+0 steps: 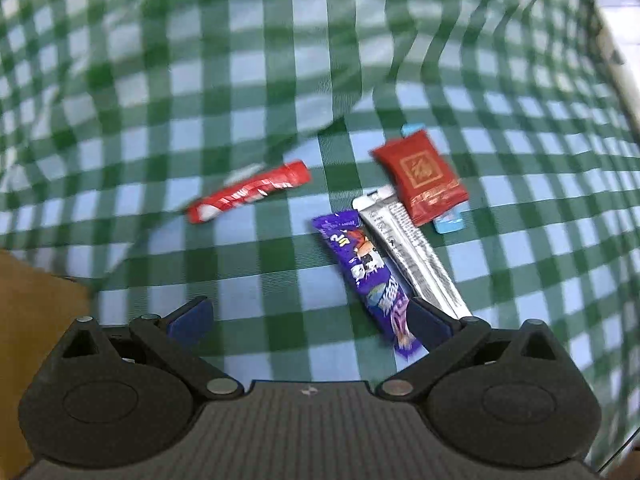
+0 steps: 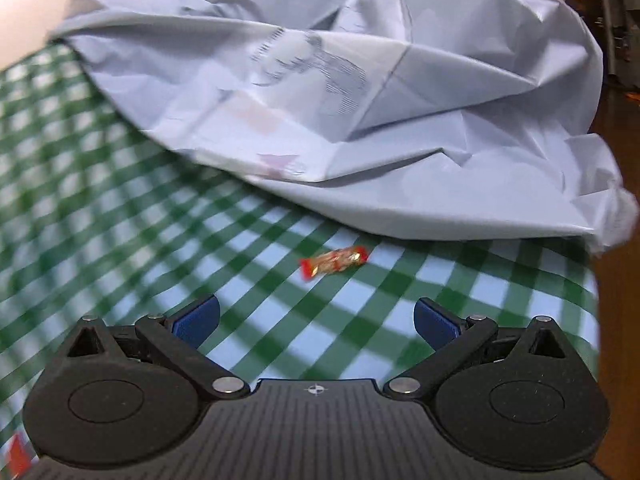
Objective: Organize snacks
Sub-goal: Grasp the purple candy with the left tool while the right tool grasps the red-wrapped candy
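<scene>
In the left wrist view, several snacks lie on a green checked cloth [image 1: 260, 264]: a red stick pack [image 1: 248, 192], a purple stick pack [image 1: 372, 280], a silver stick pack [image 1: 412, 256], and a red square packet [image 1: 420, 176] lying over a light blue packet [image 1: 450, 222]. My left gripper [image 1: 308, 316] is open and empty above the cloth, its right finger over the purple pack's near end. In the right wrist view, a small red and gold candy [image 2: 334, 262] lies on the cloth ahead of my right gripper [image 2: 316, 320], which is open and empty.
A crumpled pale grey plastic bag [image 2: 380, 120] lies on the cloth just behind the candy. A brown cardboard surface [image 1: 32, 320] is at the left in the left wrist view. The table's edge and brown floor [image 2: 616, 320] are at the right in the right wrist view.
</scene>
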`<state>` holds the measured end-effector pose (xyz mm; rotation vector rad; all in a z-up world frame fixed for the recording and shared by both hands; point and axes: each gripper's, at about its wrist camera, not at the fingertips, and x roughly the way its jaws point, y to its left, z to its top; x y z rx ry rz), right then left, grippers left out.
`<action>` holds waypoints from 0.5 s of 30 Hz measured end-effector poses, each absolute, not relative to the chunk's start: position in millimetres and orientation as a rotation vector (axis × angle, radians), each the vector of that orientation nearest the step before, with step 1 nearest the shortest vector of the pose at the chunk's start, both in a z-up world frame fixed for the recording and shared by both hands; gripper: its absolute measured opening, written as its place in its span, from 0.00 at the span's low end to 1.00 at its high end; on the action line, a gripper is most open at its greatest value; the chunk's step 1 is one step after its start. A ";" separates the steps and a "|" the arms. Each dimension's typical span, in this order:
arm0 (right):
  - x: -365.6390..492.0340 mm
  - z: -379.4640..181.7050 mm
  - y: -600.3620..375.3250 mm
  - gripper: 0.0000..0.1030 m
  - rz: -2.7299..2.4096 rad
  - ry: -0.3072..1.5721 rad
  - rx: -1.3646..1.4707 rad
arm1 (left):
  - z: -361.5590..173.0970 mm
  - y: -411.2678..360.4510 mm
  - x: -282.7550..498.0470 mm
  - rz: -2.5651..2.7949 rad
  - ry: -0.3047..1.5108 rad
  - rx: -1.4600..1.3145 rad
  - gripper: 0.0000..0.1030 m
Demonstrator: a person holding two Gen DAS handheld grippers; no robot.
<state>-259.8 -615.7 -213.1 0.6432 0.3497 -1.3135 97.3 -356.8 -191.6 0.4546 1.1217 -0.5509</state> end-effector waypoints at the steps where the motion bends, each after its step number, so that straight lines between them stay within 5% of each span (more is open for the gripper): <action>1: -254.7 -222.2 -628.6 0.99 -1.325 0.350 0.635 | -201.1 -361.8 100.6 -0.547 1.136 0.450 1.00; 13: -211.5 -291.6 -738.0 1.00 -1.425 0.527 0.554 | -245.7 -368.5 111.9 -0.604 1.161 0.477 1.00; 14: -210.2 -291.8 -735.6 0.97 -1.420 0.525 0.522 | -245.5 -367.5 112.6 -0.602 1.162 0.477 0.96; 15: -211.0 -291.3 -733.6 0.80 -1.402 0.509 0.518 | -243.4 -366.5 112.4 -0.598 1.150 0.472 0.90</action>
